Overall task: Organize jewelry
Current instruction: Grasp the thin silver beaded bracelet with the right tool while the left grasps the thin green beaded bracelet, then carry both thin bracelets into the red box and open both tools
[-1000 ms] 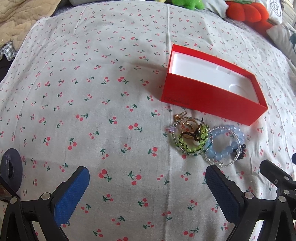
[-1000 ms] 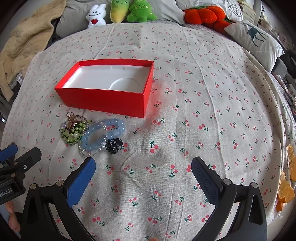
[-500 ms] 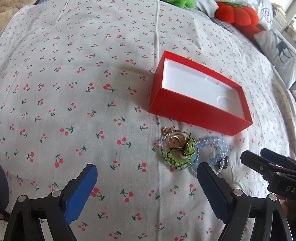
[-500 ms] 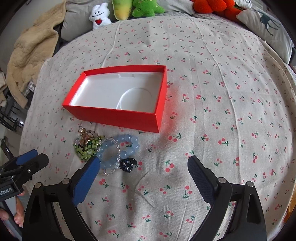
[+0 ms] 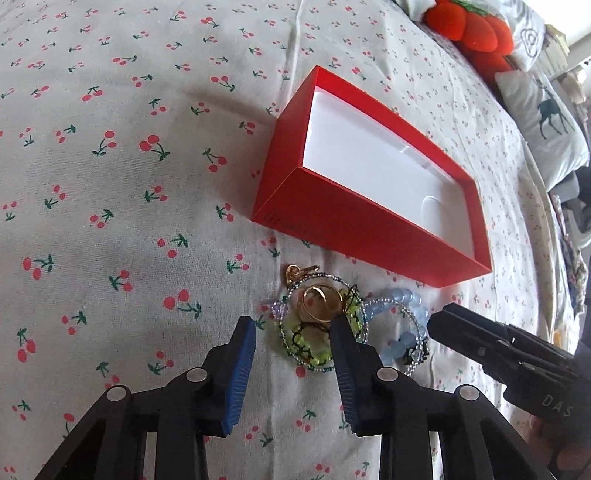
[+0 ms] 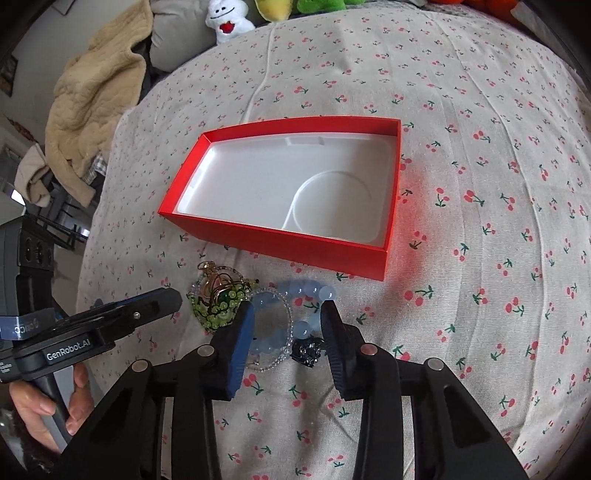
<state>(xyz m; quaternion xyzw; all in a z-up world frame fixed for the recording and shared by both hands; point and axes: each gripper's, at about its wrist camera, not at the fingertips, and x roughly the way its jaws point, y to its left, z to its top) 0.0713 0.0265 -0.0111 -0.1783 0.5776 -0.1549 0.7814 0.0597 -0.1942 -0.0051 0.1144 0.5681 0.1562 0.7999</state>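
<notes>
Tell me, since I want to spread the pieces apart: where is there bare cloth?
Free: cloth left of the red box and right of it. Crowded: the strip before the box, where green bracelet, blue bracelet and both grippers sit.

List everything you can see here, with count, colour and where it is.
Box: one, red with white lining, open, nothing inside, on the bedspread.
Green bracelet: one, in front of the box, gold rings lying on it.
Blue bracelet: one, pale blue, right of the green one.
Black charm: one, beside the blue bracelet.
Bedspread: one, white with red cherries.
Plush toys: several, white, yellow, green, orange, far edge.
Blanket: one, beige, far left.
Left gripper: open, over the green bracelet.
Right gripper: open, over the blue bracelet.
</notes>
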